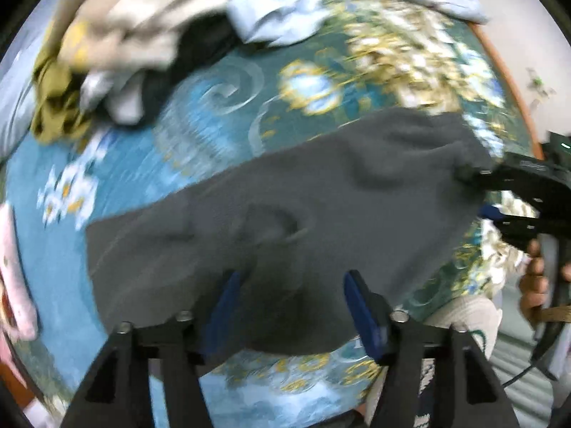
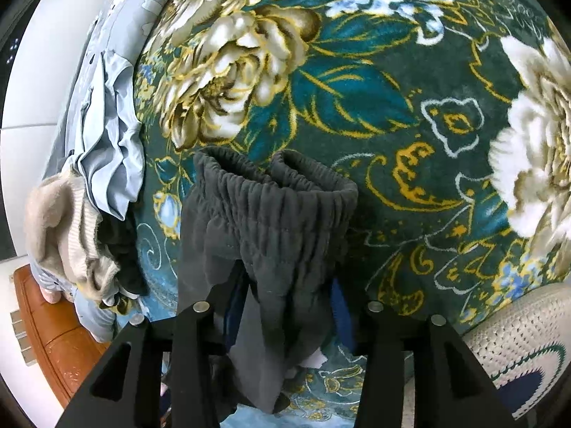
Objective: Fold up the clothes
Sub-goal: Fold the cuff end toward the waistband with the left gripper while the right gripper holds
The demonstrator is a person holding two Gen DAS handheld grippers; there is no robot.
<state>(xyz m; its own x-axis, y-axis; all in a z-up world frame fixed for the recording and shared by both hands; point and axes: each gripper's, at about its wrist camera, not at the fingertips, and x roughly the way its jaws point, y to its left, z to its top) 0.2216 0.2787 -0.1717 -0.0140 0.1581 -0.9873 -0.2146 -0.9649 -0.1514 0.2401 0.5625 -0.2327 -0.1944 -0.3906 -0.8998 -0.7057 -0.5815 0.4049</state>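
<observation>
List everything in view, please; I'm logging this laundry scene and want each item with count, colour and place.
grey garment: one, dark grey, elastic waistband, stretched over the blanket between the two grippers
floral blanket: one, teal with cream and gold flowers, covering the surface under everything
unfolded clothes pile: one heap, beige, olive, black and white pieces, far left of the blanket
light blue cloth: one, pale blue, crumpled beside the pile
knitted item: one, cream with dark trim, near right edge of the blanket
pink cloth: one, pink, left edge
wooden frame: brown, at the blanket's edge
left gripper: black, blue pads, open over the garment
right gripper: black, gripping the waistband end
hand: one, holding the right gripper's handle
</observation>
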